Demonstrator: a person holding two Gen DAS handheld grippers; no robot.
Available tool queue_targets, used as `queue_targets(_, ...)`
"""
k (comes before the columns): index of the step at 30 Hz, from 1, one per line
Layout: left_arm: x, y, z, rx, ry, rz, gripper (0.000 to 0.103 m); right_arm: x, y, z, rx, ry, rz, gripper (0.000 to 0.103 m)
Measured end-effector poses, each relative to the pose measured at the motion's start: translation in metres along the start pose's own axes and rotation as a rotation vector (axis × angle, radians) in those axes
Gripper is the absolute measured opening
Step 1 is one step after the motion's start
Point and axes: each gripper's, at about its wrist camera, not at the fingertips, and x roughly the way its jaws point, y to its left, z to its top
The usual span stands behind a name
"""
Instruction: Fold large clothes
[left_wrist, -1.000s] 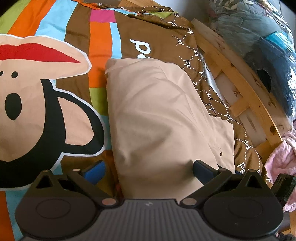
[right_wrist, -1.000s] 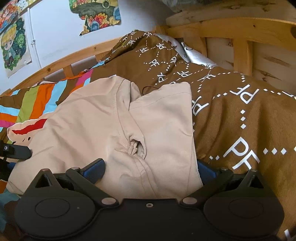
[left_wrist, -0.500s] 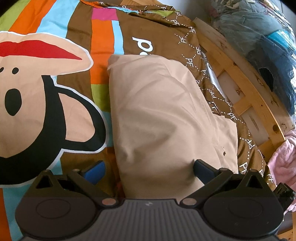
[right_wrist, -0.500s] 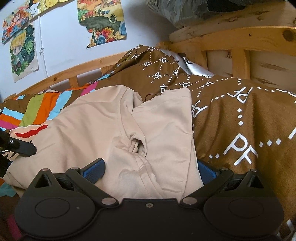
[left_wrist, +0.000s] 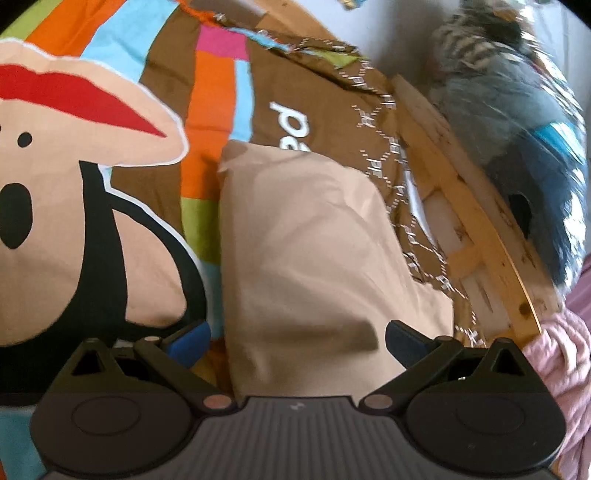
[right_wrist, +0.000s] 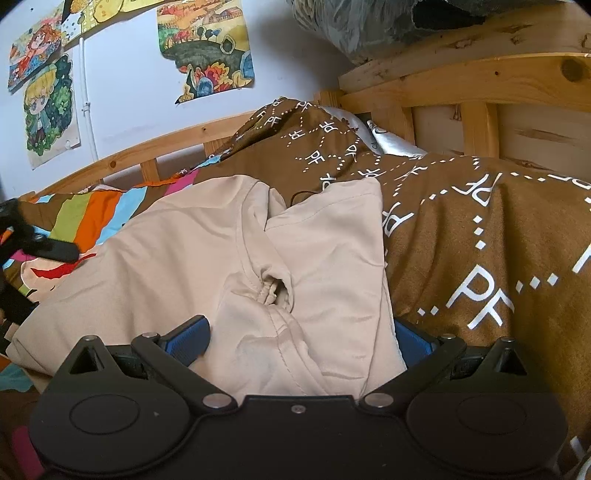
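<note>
Jaws of both the left gripper (left_wrist: 297, 338) and right gripper (right_wrist: 301, 334) stand spread wide, the beige garment (right_wrist: 229, 258) lying between each pair on the bed.

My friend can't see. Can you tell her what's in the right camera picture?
Beige trousers lie folded on a brown and striped bedspread, with the open right tongs spread around their near end. Behind are a wooden bed frame and cartoon posters on a white wall.

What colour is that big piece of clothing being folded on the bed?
The garment is plain beige, with no pattern; the right wrist view shows it best.
</note>
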Motion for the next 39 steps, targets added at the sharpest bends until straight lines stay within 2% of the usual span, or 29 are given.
queue_targets(4, 0.027, 0.010, 0.025, 0.008, 0.056, -0.035, 0.102, -0.002, 0.000, -0.002, 0.003, -0.006, 0.001, 0.102)
queue_targets(9, 0.059, 0.025, 0.051, -0.050, 0.120, -0.142, 0.103, -0.002, 0.001, -0.002, 0.004, -0.009, 0.002, 0.102)
queue_targets(14, 0.076, 0.038, 0.066, -0.117, 0.108, -0.180, 0.103, -0.002, 0.001, -0.002, 0.005, -0.010, 0.004, 0.102)
queue_targets(17, 0.084, 0.045, 0.075, -0.176, 0.104, -0.179, 0.103, -0.002, 0.001, -0.002, 0.005, -0.010, 0.003, 0.102)
queue_targets(21, 0.091, 0.038, 0.081, -0.139, 0.140, -0.161, 0.102, -0.004, 0.000, 0.002, 0.023, 0.002, 0.017, 0.102)
queue_targets(27, 0.094, 0.034, 0.086, -0.147, 0.207, -0.150, 0.102, -0.001, -0.007, 0.029, 0.066, 0.121, 0.103, 0.096)
queue_targets(28, 0.094, 0.034, 0.087, -0.148, 0.211, -0.145, 0.102, 0.002, -0.010, 0.033, 0.081, 0.157, 0.111, 0.093)
queue_targets(32, 0.093, 0.028, 0.085, -0.134, 0.215, -0.110, 0.096, 0.005, -0.010, 0.037, 0.110, 0.192, 0.091, 0.053)
queue_targets(36, 0.087, 0.017, 0.085, -0.075, 0.214, -0.054, 0.084, 0.001, 0.007, 0.036, 0.004, 0.184, 0.075, 0.042)
queue_targets(39, 0.078, 0.008, 0.081, -0.024, 0.180, -0.031, 0.078, -0.006, 0.013, 0.041, -0.030, 0.160, 0.084, 0.023)
